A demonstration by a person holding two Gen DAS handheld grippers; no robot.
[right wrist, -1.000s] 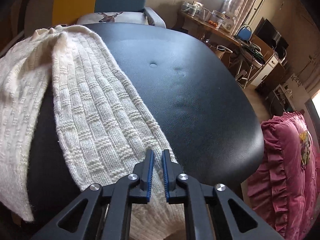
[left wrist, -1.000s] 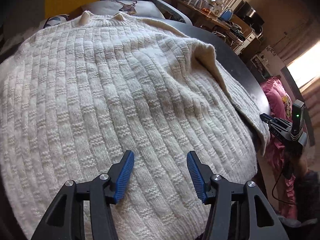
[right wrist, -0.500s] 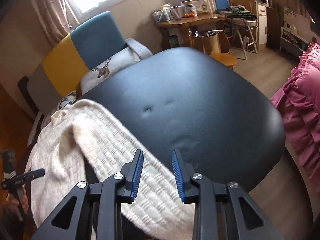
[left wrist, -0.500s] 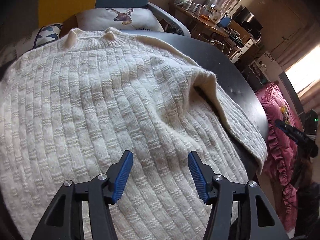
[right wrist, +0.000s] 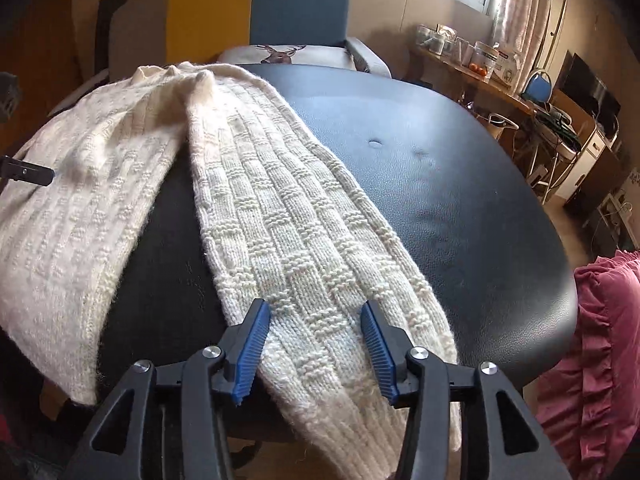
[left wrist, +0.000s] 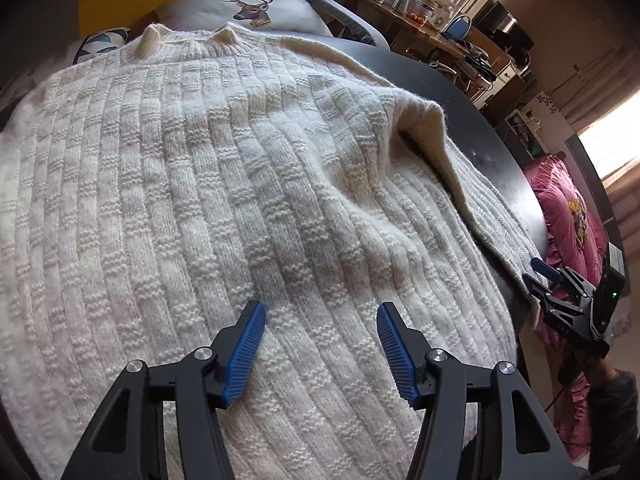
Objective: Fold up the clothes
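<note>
So the cream sweater (left wrist: pixel 224 200) is spread over the left part of the black tabletop (right wrist: pixel 460 200), collar at the far edge. Left gripper (left wrist: pixel 320 344) hasn't really moved, jaws apart over the body. Right gripper (right wrist: pixel 314 342) was clamped on the sleeve (right wrist: pixel 288 232) a second ago, now its jaws are wide apart over the cuff at the near edge

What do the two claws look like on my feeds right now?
Both match: the left claw and right claw have black plastic arms with triangular cut-outs and silver pivot screws, and blue ribbed pads on the fingers. Seen from the left wrist view, the right claw's body carries a small green light.
</note>
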